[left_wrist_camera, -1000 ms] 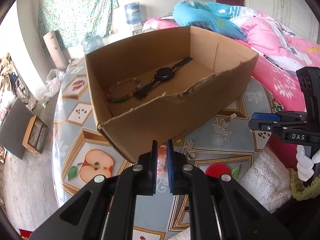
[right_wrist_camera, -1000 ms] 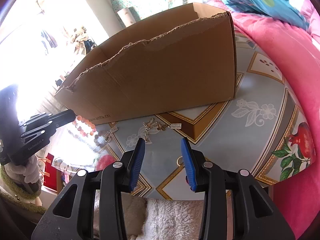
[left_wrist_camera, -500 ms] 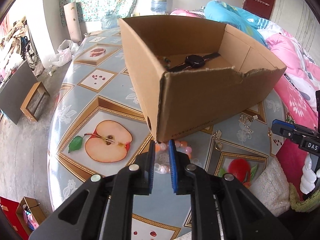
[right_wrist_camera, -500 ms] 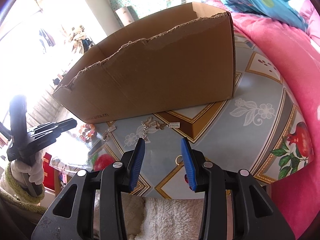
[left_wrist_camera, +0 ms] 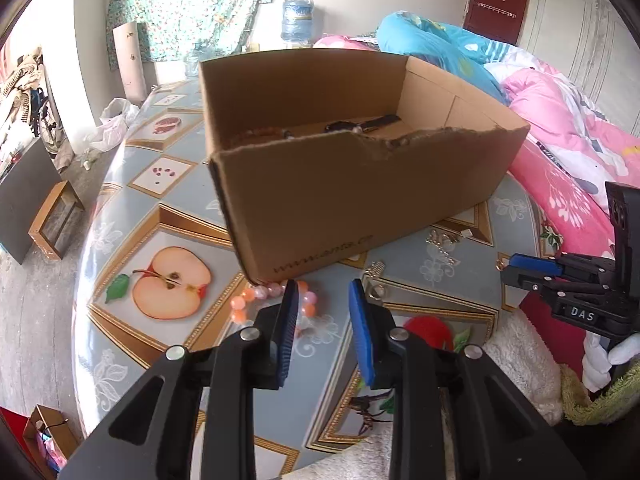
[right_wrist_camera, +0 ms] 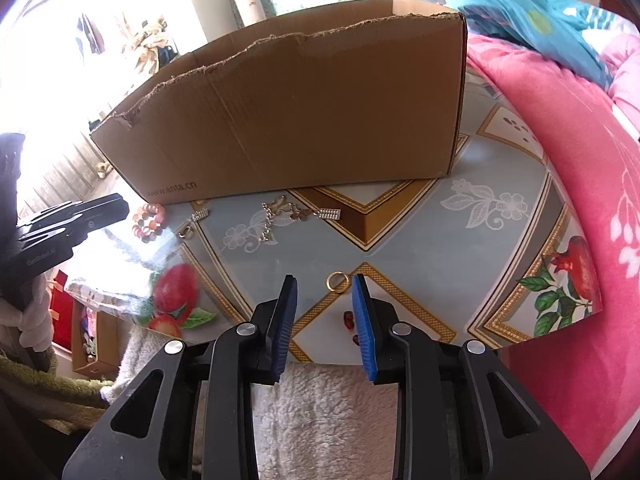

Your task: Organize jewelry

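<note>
Count: one cardboard box point(left_wrist_camera: 360, 184), open-topped, near wall torn along its rim. Inside it, one black watch point(left_wrist_camera: 362, 125) and one dark bead bracelet point(left_wrist_camera: 260, 133), both on the floor of the box. On the table point(right_wrist_camera: 420, 240) outside: one pink-orange bead bracelet point(left_wrist_camera: 272, 300) touching the box's near left corner; one silver chain point(right_wrist_camera: 280, 216) just in front of the near wall; one gold ring point(right_wrist_camera: 337, 281); two small silver pieces point(left_wrist_camera: 376, 276) near the chain, type unclear.

Left gripper point(left_wrist_camera: 323, 320): fingers spread, nothing between them, jaws have just been opening; the bead bracelet it pinched a second ago now lies on the table beside the left finger. Right gripper point(right_wrist_camera: 324, 312): fingers apart, jaws have just been closing, narrower than before; ring lies just beyond the tips, untouched.

Surface: glossy cloth with fruit prints. Room: pink bedding point(right_wrist_camera: 560, 160) to the right, floral curtain point(left_wrist_camera: 188, 4) and water bottle point(left_wrist_camera: 297, 20) far behind.
</note>
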### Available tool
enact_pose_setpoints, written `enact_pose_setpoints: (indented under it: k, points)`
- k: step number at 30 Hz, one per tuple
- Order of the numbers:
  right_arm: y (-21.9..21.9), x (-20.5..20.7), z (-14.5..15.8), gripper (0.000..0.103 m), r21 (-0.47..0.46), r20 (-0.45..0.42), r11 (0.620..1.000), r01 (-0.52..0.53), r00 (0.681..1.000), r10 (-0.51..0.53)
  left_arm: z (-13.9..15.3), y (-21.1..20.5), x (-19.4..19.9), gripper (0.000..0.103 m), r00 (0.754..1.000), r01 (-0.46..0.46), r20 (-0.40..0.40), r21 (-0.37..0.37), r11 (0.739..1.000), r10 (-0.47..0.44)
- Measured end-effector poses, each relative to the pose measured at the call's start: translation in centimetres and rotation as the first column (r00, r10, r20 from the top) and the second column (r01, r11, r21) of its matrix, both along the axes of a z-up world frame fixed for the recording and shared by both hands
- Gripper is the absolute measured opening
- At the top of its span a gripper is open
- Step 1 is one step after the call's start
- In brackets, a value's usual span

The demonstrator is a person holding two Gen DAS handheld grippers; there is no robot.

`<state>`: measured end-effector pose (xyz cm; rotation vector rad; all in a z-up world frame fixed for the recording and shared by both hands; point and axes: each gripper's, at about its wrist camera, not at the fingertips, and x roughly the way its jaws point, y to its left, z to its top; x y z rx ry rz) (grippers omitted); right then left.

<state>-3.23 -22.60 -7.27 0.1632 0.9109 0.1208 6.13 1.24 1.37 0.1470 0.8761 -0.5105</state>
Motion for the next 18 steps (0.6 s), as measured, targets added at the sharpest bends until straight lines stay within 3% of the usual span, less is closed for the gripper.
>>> enact_pose_setpoints:
  k: [2,11,18]
  points:
    - [-0.1,0.0,-0.3,0.017,-0.012,-0.011,1.000,-0.001,1.000,0.001,-0.3,-0.8,-0.5,0.025,1.000,0.024,0.003,0.011,1.000,-0.024]
    - [0.2,0.5,-0.6,0.007,-0.055,-0.011,0.998,-0.011,1.000,0.011,-1.6,-3.2,-1.3,0.025,0.995,0.092,-0.030,0.000,0.996,-0.092]
    - [0.5,1.3,-0.4,0.007,-0.043,-0.008,0.999,-0.025,1.000,0.025,-2.0,-3.7,-1.3,0.025,0.994,0.107,-0.032,0.015,0.994,-0.106]
